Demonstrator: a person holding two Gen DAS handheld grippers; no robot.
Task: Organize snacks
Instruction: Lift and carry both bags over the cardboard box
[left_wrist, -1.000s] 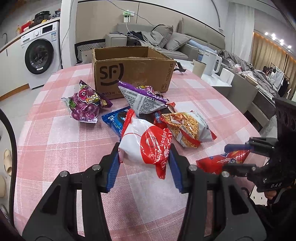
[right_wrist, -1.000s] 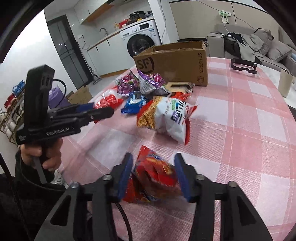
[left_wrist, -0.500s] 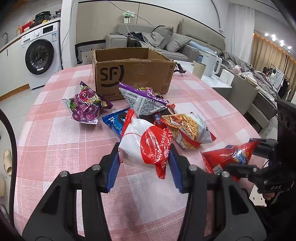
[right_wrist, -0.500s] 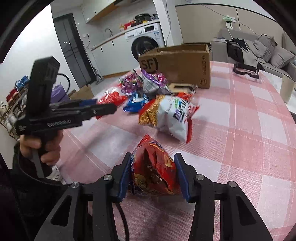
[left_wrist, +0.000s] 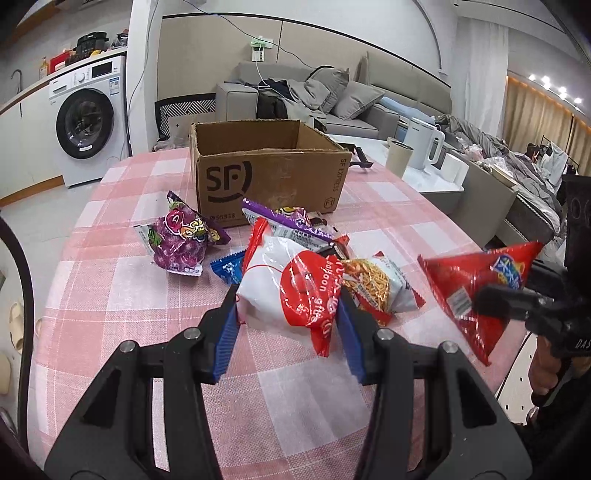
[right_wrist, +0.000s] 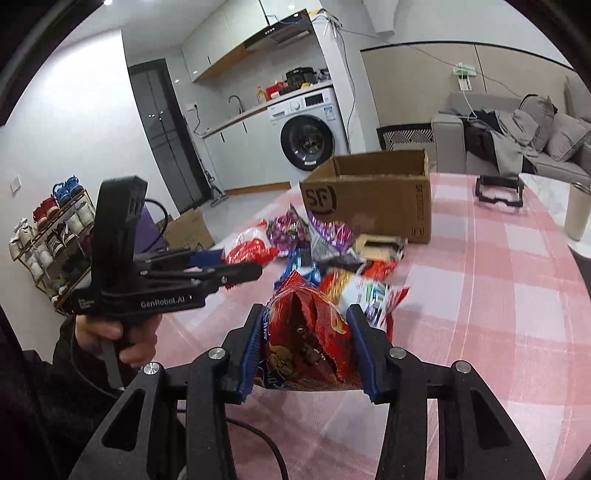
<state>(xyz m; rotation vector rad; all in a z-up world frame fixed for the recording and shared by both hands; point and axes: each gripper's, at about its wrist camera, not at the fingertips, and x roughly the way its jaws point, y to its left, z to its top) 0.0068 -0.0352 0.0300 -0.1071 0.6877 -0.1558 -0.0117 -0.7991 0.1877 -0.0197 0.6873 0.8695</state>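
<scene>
An open-plan home, a lived-in flat where laundry, kitchen and living areas share one room. A white front-loading washing machine (left_wrist: 88, 122) sits under a counter with a tap (right_wrist: 236, 103) and wall cupboards (right_wrist: 221, 48) above. A grey sofa (left_wrist: 332, 99) is piled with cushions and clothes. A shoe rack (right_wrist: 51, 229) stands by the wall, slippers (left_wrist: 16, 325) lie on the floor, and curtains (left_wrist: 535, 114) hang at one side. A pink checked tablecloth (left_wrist: 122, 295) covers the dining table.
</scene>
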